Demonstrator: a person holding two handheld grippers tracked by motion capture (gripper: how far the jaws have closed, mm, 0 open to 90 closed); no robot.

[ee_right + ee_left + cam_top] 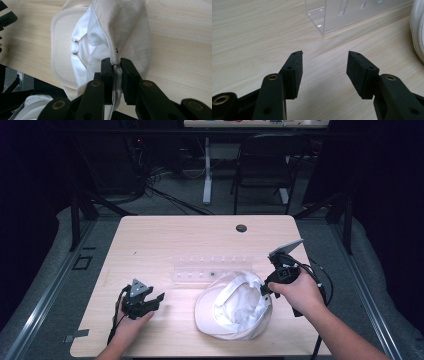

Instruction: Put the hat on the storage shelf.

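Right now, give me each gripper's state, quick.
Left gripper: open, holding nothing.
Right gripper: shut on the cap, pinching its edge.

High view looks down over the table; both gripper views skim close, sharing its wood.

Light wood table, rounded corners, pale grain running left-right in high view. Dark round cable hole near far edge, about 1 o'clock from table centre. Clear plastic rack lying at centre, long side parallel to far edge; its corner also seen in left gripper view. White cap upside down at 5 o'clock from centre, just beside rack, lining up, brim toward 7 o'clock, far rim lifted.
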